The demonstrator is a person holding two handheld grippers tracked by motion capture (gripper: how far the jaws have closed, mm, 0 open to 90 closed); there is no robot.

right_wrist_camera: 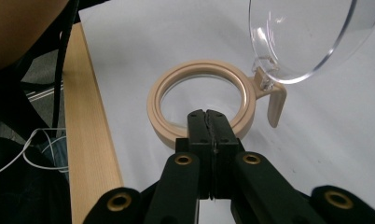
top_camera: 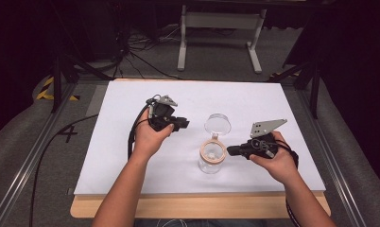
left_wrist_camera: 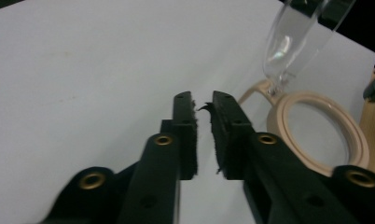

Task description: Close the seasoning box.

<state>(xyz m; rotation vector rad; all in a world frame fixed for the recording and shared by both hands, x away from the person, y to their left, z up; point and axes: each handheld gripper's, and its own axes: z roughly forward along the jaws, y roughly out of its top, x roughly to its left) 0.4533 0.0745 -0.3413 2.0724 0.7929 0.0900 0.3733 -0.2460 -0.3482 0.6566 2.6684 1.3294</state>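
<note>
A clear glass jar [top_camera: 211,164] with a beige rim ring [top_camera: 213,151] stands mid-table, and its hinged clear lid [top_camera: 218,124] is tipped open toward the far side. My left gripper [top_camera: 185,124] hovers left of the lid. In the left gripper view its jaws [left_wrist_camera: 203,100] stand a narrow gap apart with nothing between them, and the ring [left_wrist_camera: 351,140] and lid [left_wrist_camera: 293,42] lie ahead to the right. My right gripper [top_camera: 229,151] is shut at the jar's right side. In the right gripper view its tips [right_wrist_camera: 206,113] sit at the near edge of the ring [right_wrist_camera: 157,107], holding nothing, under the lid [right_wrist_camera: 307,32].
The jar stands on a white board [top_camera: 131,156] laid on a wooden tabletop [top_camera: 202,205]. Black cables [top_camera: 130,137] trail from the left gripper. A white metal stand [top_camera: 221,21] and more cables lie on the floor beyond the table.
</note>
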